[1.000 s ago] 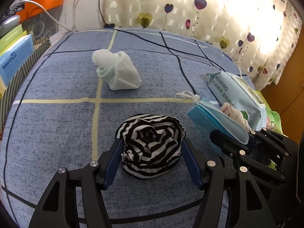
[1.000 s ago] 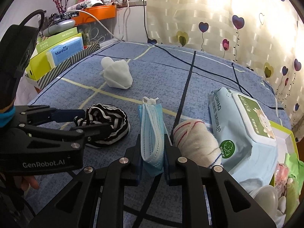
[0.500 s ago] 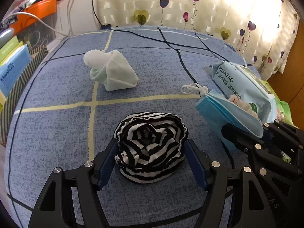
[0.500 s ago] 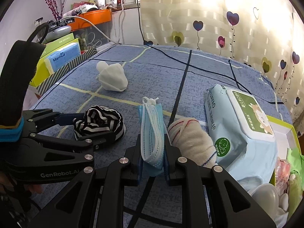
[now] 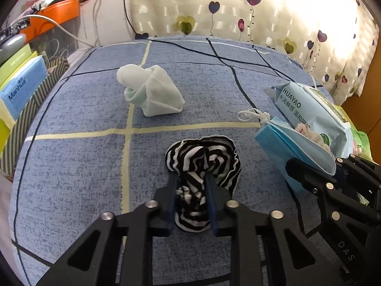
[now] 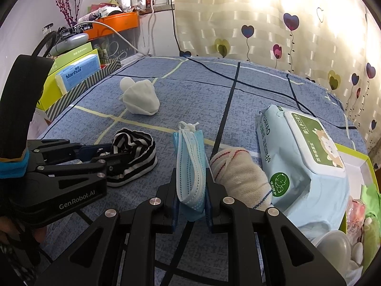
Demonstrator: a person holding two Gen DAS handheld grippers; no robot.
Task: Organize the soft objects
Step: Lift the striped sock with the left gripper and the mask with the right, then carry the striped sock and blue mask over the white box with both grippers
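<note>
The left gripper [image 5: 190,178] has its fingers pinched tight on the striped sock [image 5: 204,159], bunching it up; the right gripper [image 6: 191,174] is clamped on a folded blue mask [image 6: 190,162]. Both point steeply down at the bed [image 5: 83,166], side by side, the right one just beside a cream sock [image 6: 240,176] and the wipes pack [image 6: 302,152]. A white sock [image 5: 152,93] lies well apart, farther up the open blue sheet. Boxes [image 6: 76,71] crowd the left edge; at the right edge sits what may be a tray [image 6: 357,164] of clutter
</note>
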